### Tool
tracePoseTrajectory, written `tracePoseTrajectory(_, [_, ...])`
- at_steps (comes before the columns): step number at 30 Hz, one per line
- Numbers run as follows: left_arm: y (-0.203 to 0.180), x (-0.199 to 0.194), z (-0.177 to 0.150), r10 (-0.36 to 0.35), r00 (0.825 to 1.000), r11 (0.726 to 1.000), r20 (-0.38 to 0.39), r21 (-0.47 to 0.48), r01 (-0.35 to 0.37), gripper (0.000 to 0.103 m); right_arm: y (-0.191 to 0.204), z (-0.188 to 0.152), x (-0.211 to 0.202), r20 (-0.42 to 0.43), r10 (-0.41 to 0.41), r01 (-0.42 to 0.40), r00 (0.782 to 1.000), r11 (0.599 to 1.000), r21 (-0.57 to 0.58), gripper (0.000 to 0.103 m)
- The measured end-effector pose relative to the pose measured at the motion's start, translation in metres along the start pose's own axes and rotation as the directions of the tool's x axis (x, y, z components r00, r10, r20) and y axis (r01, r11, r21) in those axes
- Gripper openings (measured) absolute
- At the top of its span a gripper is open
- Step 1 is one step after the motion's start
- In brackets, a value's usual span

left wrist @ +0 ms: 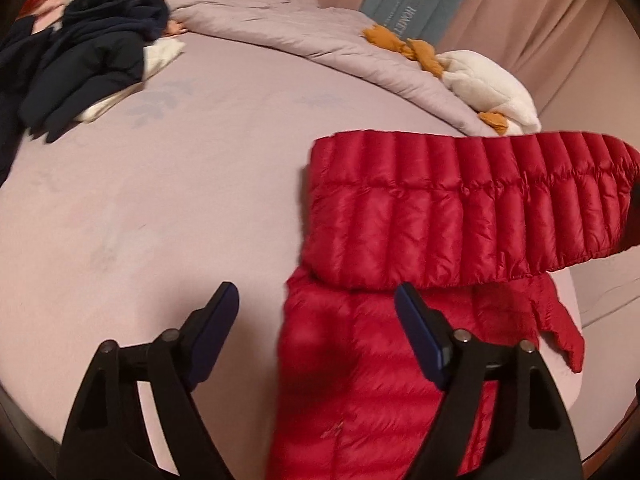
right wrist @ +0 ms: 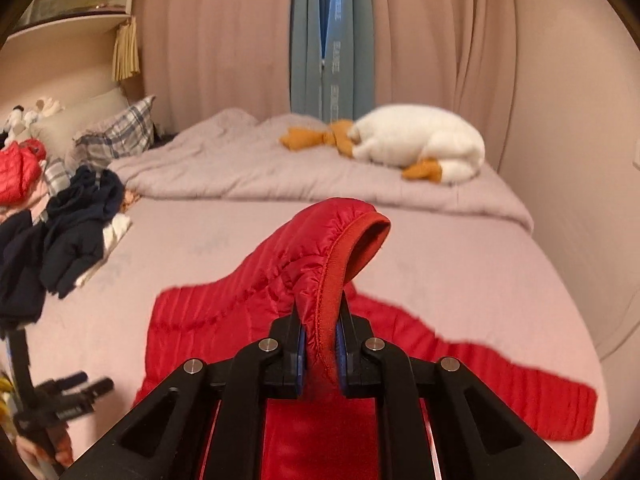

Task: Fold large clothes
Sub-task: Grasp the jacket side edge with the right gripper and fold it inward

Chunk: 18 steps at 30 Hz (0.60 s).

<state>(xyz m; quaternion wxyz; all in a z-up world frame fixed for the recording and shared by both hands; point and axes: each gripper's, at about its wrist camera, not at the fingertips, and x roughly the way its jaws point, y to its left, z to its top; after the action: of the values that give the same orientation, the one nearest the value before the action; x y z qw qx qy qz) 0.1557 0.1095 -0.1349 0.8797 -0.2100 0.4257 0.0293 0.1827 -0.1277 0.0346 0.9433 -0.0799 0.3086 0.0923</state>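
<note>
A red quilted down jacket (left wrist: pixel 360 380) lies on the pink bed sheet (left wrist: pixel 160 200). One sleeve (left wrist: pixel 460 208) is raised off the sheet and stretches off to the right. In the right wrist view my right gripper (right wrist: pixel 322 344) is shut on the trimmed cuff (right wrist: pixel 340 248) of that sleeve, which arches up above the jaws while the jacket (right wrist: pixel 224 320) spreads below. My left gripper (left wrist: pixel 316 294) is open, low over the jacket's left edge, with one finger over the sheet and the other over the red fabric; its pads press on nothing. The left gripper (right wrist: pixel 76 388) also shows at that view's lower left.
A heap of dark navy clothes (left wrist: pixel 88 64) lies at the left of the bed. A bunched lilac quilt (left wrist: pixel 280 20) and a white plush goose (left wrist: pixel 488 80) fill the far side. A plaid pillow (right wrist: pixel 120 136) and another red garment (right wrist: pixel 20 176) sit far left. Curtains hang behind.
</note>
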Motion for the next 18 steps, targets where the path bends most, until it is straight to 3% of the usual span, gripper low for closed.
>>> tracePoseTrajectory(5, [-0.017, 0.029, 0.024, -0.052, 0.998, 0.999, -0.024, 0.011, 0.052, 0.061, -0.020, 0.004, 0.029, -0.022, -0.054, 0.054, 0.998, 0.998, 0.015, 0.013])
tracePoseTrajectory(11, [-0.030, 0.077, 0.040, -0.083, 0.991, 0.996, -0.107, 0.011, 0.085, 0.034, -0.043, -0.012, 0.071, -0.134, -0.088, 0.098, 0.987, 0.992, 0.077, 0.013])
tracePoseTrajectory(18, [-0.036, 0.114, 0.034, -0.047, 0.985, 0.998, -0.166, 0.023, 0.052, 0.027, -0.071, -0.051, 0.105, -0.254, -0.123, 0.161, 0.959, 0.978, 0.133, 0.013])
